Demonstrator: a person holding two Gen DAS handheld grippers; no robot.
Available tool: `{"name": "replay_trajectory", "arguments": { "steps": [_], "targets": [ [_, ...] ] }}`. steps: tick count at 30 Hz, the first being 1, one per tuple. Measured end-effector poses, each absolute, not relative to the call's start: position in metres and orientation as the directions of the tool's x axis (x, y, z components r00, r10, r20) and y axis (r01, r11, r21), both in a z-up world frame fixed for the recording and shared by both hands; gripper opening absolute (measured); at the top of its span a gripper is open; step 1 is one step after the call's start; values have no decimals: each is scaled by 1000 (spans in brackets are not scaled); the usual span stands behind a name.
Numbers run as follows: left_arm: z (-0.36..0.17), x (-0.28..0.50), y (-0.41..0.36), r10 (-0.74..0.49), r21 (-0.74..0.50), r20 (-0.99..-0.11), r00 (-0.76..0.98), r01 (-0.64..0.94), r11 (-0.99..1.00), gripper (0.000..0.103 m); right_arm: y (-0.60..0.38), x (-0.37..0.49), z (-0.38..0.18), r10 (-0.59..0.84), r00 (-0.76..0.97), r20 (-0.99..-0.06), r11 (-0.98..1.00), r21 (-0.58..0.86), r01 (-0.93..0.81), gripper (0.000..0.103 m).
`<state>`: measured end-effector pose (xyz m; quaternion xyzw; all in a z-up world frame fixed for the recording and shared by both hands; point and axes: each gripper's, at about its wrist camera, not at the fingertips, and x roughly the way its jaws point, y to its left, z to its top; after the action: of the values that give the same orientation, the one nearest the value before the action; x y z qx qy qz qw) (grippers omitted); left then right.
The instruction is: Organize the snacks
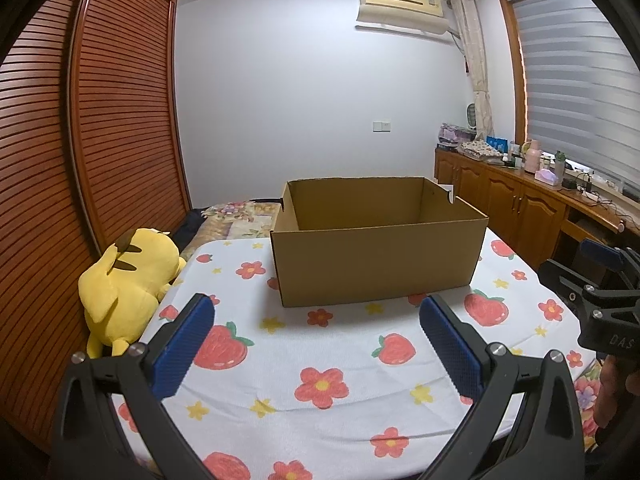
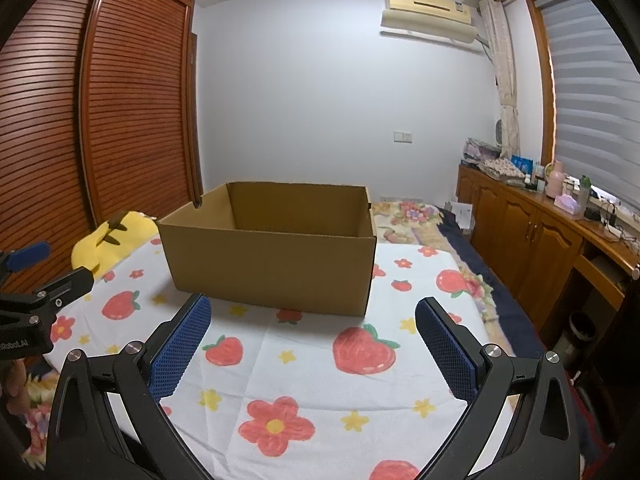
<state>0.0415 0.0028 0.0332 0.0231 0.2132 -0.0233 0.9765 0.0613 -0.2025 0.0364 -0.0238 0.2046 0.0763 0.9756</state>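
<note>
An open brown cardboard box stands on a white cloth printed with strawberries and flowers; what shows of its inside looks bare. No snacks are in view. My left gripper hangs open above the cloth, short of the box's near wall, with nothing between its blue pads. My right gripper is likewise open and holds nothing, in front of the box. Each gripper shows at the edge of the other's view: the right gripper and the left gripper.
A yellow plush toy lies at the cloth's left edge beside a slatted wooden wardrobe. A wooden cabinet with bottles and clutter runs along the right under a window. Floral bedding lies behind the box.
</note>
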Motion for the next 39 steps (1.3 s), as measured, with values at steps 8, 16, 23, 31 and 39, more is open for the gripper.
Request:
{"name": "replay_trajectory", "arguments": {
  "steps": [8, 16, 23, 31, 39],
  "targets": [
    [34, 40, 3, -35, 32, -413, 910, 53, 998, 103, -201, 60, 38, 142, 906, -398, 987, -17, -162, 103],
    [34, 39, 4, -36, 30, -413, 910, 53, 998, 103, -200, 59, 38, 146, 905, -399, 986, -14, -166, 103],
    [34, 37, 3, -34, 32, -411, 911, 52, 998, 103, -200, 58, 37, 146, 905, -399, 986, -14, -165, 103],
    [34, 37, 3, -33, 33, -411, 911, 51, 998, 103, -200, 58, 37, 147, 905, -398, 986, -14, -166, 103],
    [34, 36, 2, -31, 34, -410, 912, 50, 998, 103, -200, 59, 37, 145, 906, -398, 986, -14, -164, 103]
  ]
}}
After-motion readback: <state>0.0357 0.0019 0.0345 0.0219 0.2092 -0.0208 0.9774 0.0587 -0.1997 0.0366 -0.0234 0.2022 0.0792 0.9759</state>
